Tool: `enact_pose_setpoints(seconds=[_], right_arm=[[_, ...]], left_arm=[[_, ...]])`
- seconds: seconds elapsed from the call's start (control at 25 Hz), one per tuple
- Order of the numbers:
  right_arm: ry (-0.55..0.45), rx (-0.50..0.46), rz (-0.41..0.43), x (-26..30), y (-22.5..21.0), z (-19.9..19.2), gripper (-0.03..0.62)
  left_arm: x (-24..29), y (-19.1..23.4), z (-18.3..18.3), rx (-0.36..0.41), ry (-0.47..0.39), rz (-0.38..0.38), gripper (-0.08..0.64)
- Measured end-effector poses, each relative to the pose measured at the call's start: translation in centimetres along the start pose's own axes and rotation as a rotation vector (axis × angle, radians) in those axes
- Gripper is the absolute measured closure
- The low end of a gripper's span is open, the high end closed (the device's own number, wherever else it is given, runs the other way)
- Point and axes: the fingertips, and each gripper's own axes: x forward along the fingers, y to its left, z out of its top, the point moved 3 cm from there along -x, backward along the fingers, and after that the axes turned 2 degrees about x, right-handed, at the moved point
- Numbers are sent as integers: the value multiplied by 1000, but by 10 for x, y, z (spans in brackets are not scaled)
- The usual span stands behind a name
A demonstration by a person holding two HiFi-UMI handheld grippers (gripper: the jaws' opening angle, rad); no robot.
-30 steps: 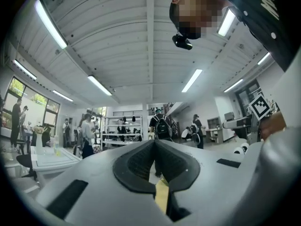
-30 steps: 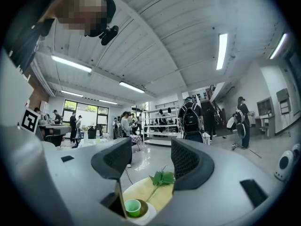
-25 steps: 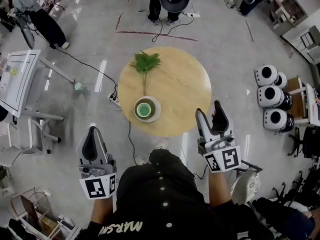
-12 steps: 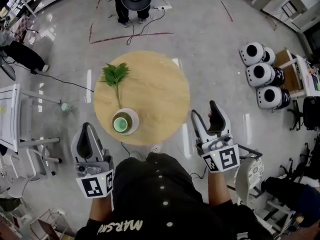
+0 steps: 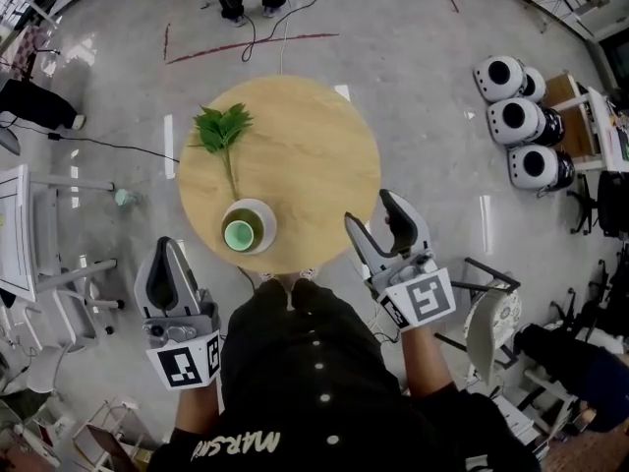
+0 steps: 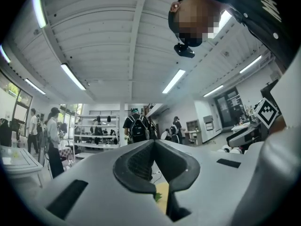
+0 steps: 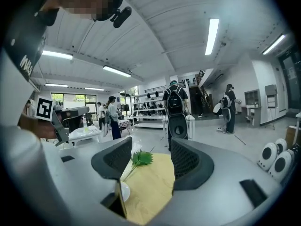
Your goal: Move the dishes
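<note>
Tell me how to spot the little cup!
Find the round wooden table in the middle of the grey floor. At its edge nearest the person sits a white saucer, and the cup stands on it. It is green inside, unlike the flat leafy sprig lying beyond it.

Cup (image 5: 239, 235) on a saucer (image 5: 265, 220) at the near left edge of the surface (image 5: 314, 150), leafy sprig (image 5: 222, 126) behind it, far left, my left hand-held gripper (image 5: 168, 250) off the surface, near left, my right hand-held gripper (image 5: 371, 210) by its near right edge, three round machines (image 5: 521, 121) on the floor, far right
</note>
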Motion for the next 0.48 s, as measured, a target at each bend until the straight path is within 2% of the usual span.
enact_pose_setpoints(seconds=[0.12,0.24,0.36,0.48], right_arm=[[9,-37,100,19,26,-11,342],[26,-131,246,40,61,-31,329],[220,-257,393,60,91,-79,321],[283,-290,498,81,119,-115,319]], left_arm=[[0,4,-6,6,4,-23,543],[-6,12,-21,-5,42,-36,543],[-6,22,-45,-25,77,-43,543],[-8,22,-68,-61,119,-58,543]])
